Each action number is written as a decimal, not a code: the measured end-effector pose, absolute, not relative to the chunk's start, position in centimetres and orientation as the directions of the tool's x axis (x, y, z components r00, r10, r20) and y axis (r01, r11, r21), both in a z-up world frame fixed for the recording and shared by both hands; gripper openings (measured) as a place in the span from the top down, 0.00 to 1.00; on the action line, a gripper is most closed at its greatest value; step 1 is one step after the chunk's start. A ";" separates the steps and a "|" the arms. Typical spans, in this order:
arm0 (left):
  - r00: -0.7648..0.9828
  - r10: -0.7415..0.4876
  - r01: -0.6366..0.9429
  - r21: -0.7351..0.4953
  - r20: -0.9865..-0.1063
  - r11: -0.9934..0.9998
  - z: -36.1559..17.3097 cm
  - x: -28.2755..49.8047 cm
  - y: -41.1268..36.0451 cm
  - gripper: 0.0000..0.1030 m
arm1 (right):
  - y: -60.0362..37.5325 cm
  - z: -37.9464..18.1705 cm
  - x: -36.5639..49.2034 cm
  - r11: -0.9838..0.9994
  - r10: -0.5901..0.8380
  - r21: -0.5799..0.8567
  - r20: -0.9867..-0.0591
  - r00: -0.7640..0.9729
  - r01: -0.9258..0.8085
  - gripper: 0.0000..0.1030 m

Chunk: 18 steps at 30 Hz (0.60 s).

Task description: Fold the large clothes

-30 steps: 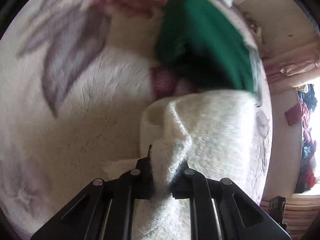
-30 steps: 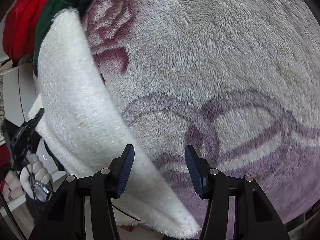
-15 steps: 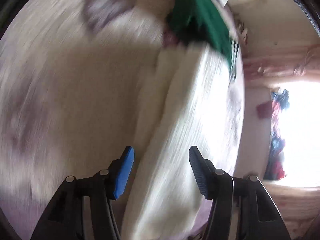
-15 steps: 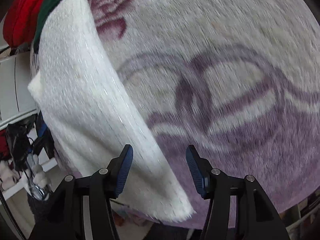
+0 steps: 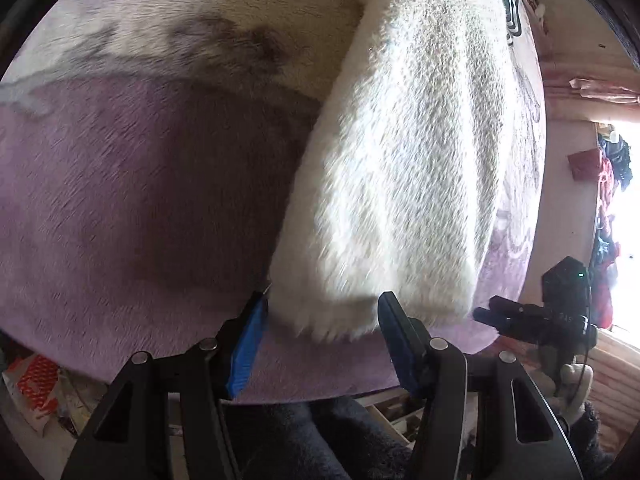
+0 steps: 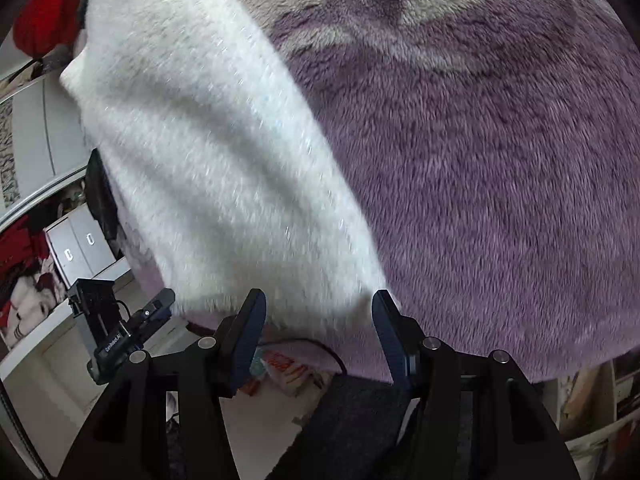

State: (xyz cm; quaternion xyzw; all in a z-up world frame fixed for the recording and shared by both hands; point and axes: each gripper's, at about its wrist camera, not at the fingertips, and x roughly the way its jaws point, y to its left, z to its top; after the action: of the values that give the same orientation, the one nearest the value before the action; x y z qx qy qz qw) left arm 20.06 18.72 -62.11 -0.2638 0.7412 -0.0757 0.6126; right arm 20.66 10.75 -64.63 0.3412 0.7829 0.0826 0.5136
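Observation:
A white fluffy garment (image 5: 400, 152) lies folded into a long strip on the purple and cream blanket (image 5: 140, 200) that covers the bed. Its near end reaches almost to the blanket's front edge. My left gripper (image 5: 320, 308) is open just in front of that near end, with no cloth pinched between its blue pads. In the right wrist view the same garment (image 6: 208, 152) runs up the left side. My right gripper (image 6: 318, 300) is open at the garment's near right corner, clear of the cloth. Each gripper shows at the edge of the other's view.
A green striped garment (image 5: 510, 4) lies past the far end of the white one, beside a red garment (image 6: 52, 12). An orange and white packet (image 6: 280, 364) lies on the floor below the bed edge. White drawers (image 6: 80, 248) stand left; hanging clothes by a bright window (image 5: 608, 208) are right.
My left gripper has let go of the white garment and opened. Both grippers have drawn back along the strip to its near end at the bed's front edge.

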 end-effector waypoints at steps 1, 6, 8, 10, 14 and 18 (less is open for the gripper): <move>-0.106 -0.483 -0.311 -0.433 -0.869 0.846 -62.3 19.8 19.0 0.47 | 10.9 -64.6 20.6 0.757 0.610 0.473 -0.758 -0.229 0.451 0.44; -0.037 -0.519 -0.358 -0.473 -0.854 0.805 -63.5 20.7 18.8 0.48 | 11.3 -67.5 22.3 0.739 0.615 0.473 -0.765 -0.193 0.480 0.44; 0.013 -0.485 -0.343 -0.459 -0.874 0.819 -63.0 21.4 18.2 0.76 | 12.4 -67.7 22.0 0.783 0.557 0.434 -0.808 -0.191 0.446 0.47; 0.028 -0.470 -0.313 -0.455 -0.882 0.834 -62.4 21.3 17.2 0.90 | 13.3 -66.7 22.4 0.821 0.499 0.401 -0.850 -0.169 0.407 0.72; 0.035 -0.444 -0.251 -0.438 -0.896 0.864 -60.9 19.1 16.8 0.90 | 13.0 -63.9 21.6 0.810 0.475 0.401 -0.877 -0.076 0.428 0.81; -0.074 -0.349 -0.223 -0.325 -0.934 0.919 -64.1 16.8 17.5 0.94 | 12.8 -63.9 21.5 0.817 0.458 0.389 -0.887 -0.068 0.426 0.82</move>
State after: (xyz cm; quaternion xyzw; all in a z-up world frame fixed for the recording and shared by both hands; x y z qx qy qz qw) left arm 16.83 17.54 -64.10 -0.1956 0.7313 -0.0481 0.6517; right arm 21.54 12.76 -63.92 0.3024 0.7306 0.0129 0.6121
